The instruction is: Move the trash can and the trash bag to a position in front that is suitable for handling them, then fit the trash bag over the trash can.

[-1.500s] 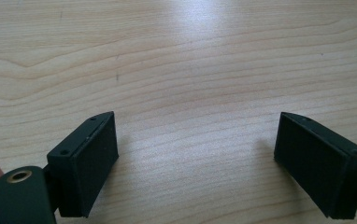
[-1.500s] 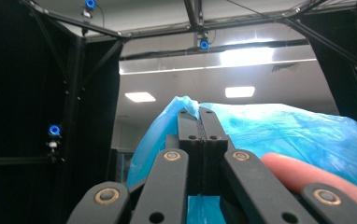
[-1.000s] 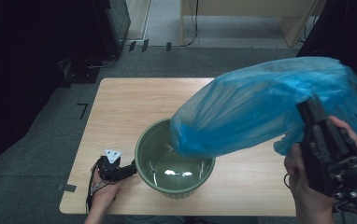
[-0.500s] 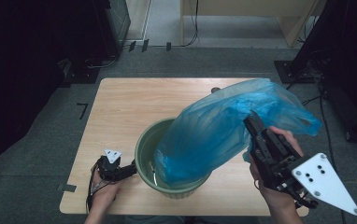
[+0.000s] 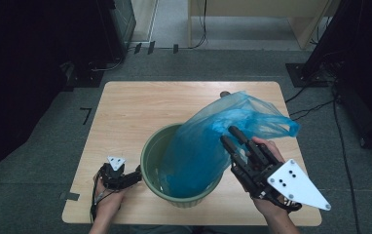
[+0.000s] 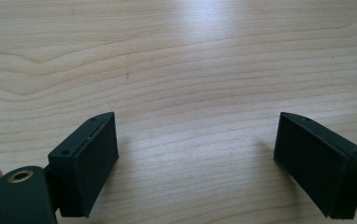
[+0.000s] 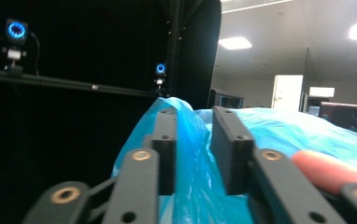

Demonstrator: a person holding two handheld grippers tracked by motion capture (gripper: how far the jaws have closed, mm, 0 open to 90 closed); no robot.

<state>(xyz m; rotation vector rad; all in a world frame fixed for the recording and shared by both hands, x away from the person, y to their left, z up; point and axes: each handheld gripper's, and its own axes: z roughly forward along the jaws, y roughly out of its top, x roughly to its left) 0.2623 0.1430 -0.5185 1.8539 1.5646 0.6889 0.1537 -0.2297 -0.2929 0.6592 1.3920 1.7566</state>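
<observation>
A green bowl [image 5: 148,151] stands on the wooden table [image 5: 140,107], near its front edge. A blue plastic bag [image 5: 208,141] leans out of the bowl, its lower end inside and its top trailing to the right. My right gripper [image 5: 229,134] sits at the bag's right side and its jaws have just been opening. In the right gripper view the bag's film [image 7: 284,130] hangs loose in the gap of the right gripper [image 7: 193,116]. My left gripper [image 5: 135,174] rests on the table just left of the bowl. In its own view the left gripper [image 6: 197,123] stands wide open over bare wood.
The table [image 6: 176,56] stands on grey carpet with dark racks and cables beyond its far edge. A small brown object [image 5: 224,93] peeks out behind the bag at the far side. A fingertip [image 7: 326,170] of the right hand lies along the right gripper.
The right gripper has come down and to the left with the bag, whose lower end has sunk into the bowl. Its jaws now stand apart. The left gripper has kept still.
</observation>
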